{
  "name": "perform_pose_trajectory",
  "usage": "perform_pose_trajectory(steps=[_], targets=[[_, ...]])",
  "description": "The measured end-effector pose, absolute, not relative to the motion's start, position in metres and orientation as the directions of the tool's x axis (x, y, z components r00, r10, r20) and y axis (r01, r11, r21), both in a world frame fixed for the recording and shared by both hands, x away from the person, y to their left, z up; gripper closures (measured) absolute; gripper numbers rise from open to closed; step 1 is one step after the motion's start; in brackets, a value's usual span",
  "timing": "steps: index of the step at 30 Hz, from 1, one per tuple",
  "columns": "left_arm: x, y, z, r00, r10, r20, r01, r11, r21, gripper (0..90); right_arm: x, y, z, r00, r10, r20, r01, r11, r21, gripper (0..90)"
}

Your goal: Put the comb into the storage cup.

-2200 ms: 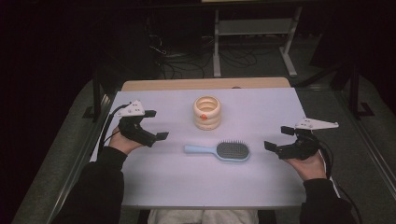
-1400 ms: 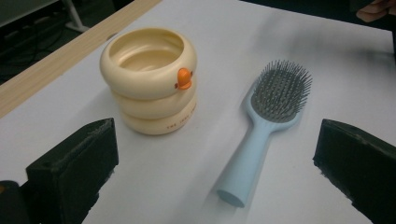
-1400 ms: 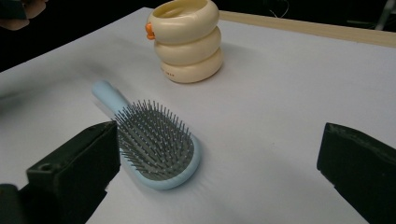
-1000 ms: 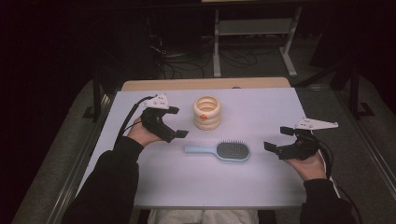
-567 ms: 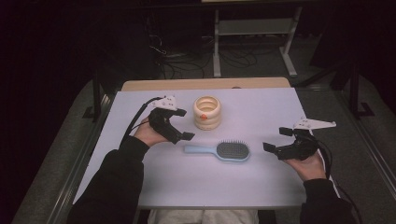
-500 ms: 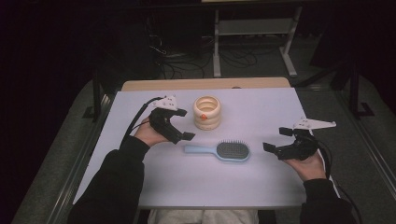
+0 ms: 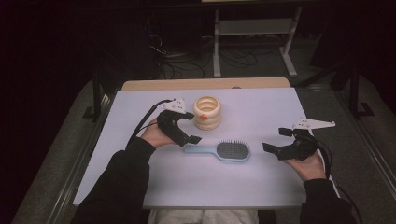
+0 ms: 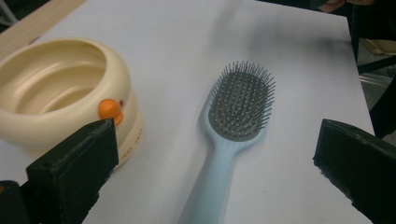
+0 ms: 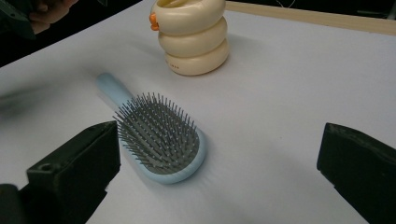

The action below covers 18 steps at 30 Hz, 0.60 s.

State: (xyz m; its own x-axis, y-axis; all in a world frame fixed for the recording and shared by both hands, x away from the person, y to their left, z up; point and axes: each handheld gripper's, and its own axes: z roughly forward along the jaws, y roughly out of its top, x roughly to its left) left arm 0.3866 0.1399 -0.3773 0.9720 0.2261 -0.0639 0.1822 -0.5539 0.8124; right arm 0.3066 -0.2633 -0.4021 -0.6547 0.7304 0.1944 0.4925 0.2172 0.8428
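A light blue hairbrush (image 7: 219, 151) with grey bristles lies flat at mid-table, handle pointing left. Behind it stands a cream ringed cup (image 7: 207, 112) with a small orange beak. My left gripper (image 7: 192, 127) is open just left of the cup, over the end of the brush handle. In the left gripper view the brush (image 8: 240, 105) lies between the wide-apart jaws of that gripper (image 8: 215, 149), with the cup (image 8: 60, 93) at left. My right gripper (image 7: 276, 140) is open to the right of the brush head, a short way off. Its own view shows the brush (image 9: 161, 135), the cup (image 9: 194, 35) and the open gripper (image 9: 217, 154).
A white sheet (image 7: 261, 107) covers the table, with a wooden edge (image 7: 205, 84) at the back. Beyond are a dark floor, cables and a metal stand (image 7: 252, 32). The left hand (image 9: 42, 9) shows at the top left of the right gripper view.
My left gripper has moved from the table's left side forward and rightward, ending beside the cup and over the brush handle. The right gripper has barely shifted. Both stay open.
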Motion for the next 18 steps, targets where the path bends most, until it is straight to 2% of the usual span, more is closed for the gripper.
perform_pose_trajectory(steps=[18], targets=[[0.386,0.110,-0.397,0.985,0.158,-0.066,0.153,-0.645,0.749,0.0,0.307,-0.263,-0.402,-0.663,0.724,0.193,0.488,0.222,0.844,0.0]])
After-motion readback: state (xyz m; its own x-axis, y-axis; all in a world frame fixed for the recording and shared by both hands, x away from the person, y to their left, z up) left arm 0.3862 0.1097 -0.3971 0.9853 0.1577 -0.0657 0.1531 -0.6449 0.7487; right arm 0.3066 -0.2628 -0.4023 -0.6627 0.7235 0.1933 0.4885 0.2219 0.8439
